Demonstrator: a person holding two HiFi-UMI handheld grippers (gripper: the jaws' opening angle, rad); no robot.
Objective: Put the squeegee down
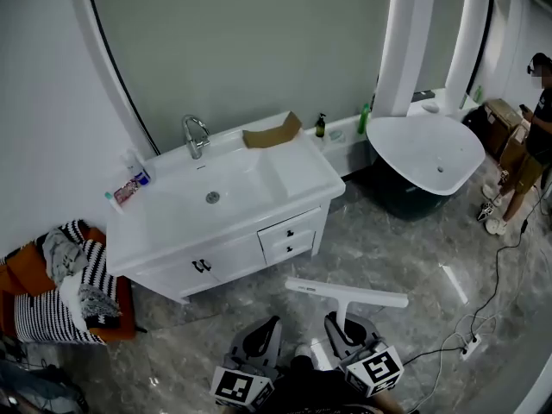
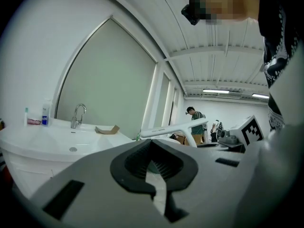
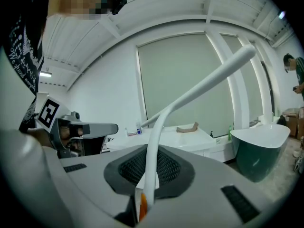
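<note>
The right gripper (image 3: 150, 151) is clamped on the squeegee (image 1: 345, 292). Its jaws close on the thin white handle, which runs up between the two dark ribbed pads. An orange part shows at the handle's near end, low between the jaws.

The squeegee is held in the air above the grey marbled floor (image 1: 405, 248), on the near side of the vanity (image 1: 302, 172) and clear of it. The long white blade lies roughly level and crosswise, left to right. The handle joins it at the middle and leads back toward the near side into the right gripper.

The left gripper (image 2: 153, 144) is just to the left of the right gripper, and the two do not touch. Its jaws are together at the tips and nothing is between them. Only floor shows through the narrow slit between the pads.

Fixed items in the scene:
- The vanity is white, with a basin, cabinet doors and two drawers. A chrome faucet (image 1: 196, 136) stands at the far edge of the basin.
- A folded piece of cardboard (image 1: 272, 133) lies on the far right of the vanity top.
- A small dark bottle (image 1: 320, 126) and a green bottle (image 1: 365, 117) stand on the ledge to the right of the vanity.
- A bathtub (image 1: 427, 149), white inside and dark green outside, stands to the right of the vanity.
- A person (image 1: 526, 145) stands at the far right, beyond the bathtub.
- An orange chair (image 1: 26, 270) with striped cloth on it stands left of the vanity.
- A power strip (image 1: 471, 347) lies on the floor at the near right.
</note>
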